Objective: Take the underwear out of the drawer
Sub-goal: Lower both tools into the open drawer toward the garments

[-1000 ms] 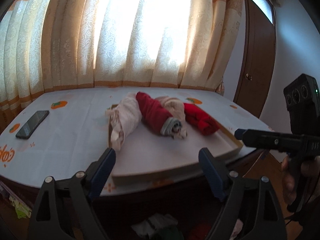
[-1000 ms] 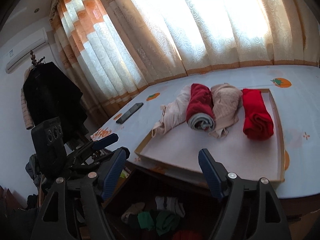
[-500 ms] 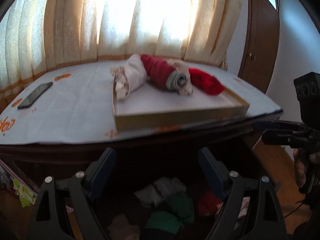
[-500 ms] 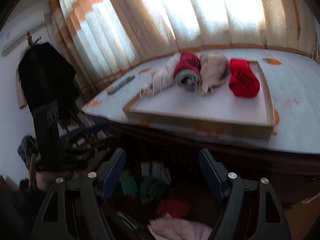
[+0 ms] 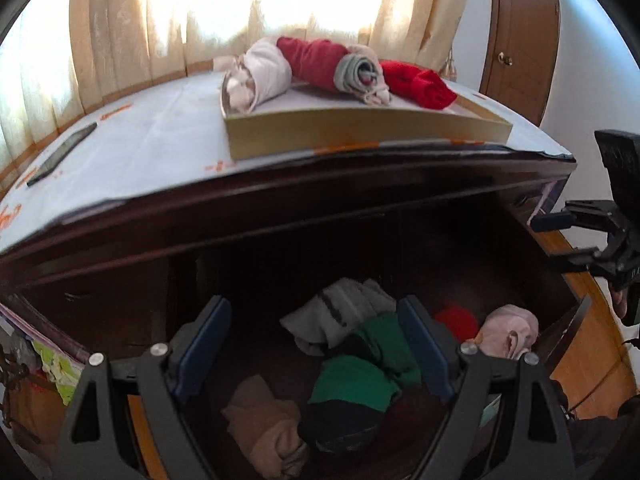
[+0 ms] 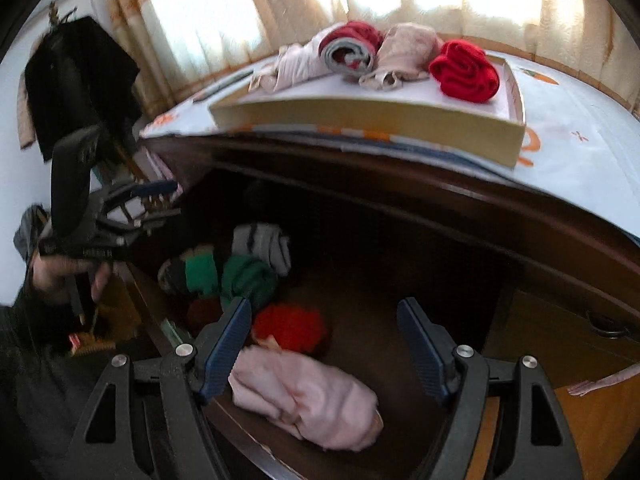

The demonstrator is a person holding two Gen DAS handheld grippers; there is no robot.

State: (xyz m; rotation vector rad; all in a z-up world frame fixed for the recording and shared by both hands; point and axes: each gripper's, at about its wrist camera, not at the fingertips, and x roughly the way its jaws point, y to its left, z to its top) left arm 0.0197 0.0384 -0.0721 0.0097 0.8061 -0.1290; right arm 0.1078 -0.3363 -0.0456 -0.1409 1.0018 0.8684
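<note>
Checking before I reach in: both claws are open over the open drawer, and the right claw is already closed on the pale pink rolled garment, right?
Not quite. In the right wrist view the right claw stands open above the pale pink rolled garment, gripping nothing. The left claw is open too, over the open drawer.

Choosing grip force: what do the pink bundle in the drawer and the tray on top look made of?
Pink bundle: soft knit fabric, matte, by its creases and folds. Tray: probably cardboard or thin board; flat, dull tan walls with sharp edges, though painted wood is possible.
</note>
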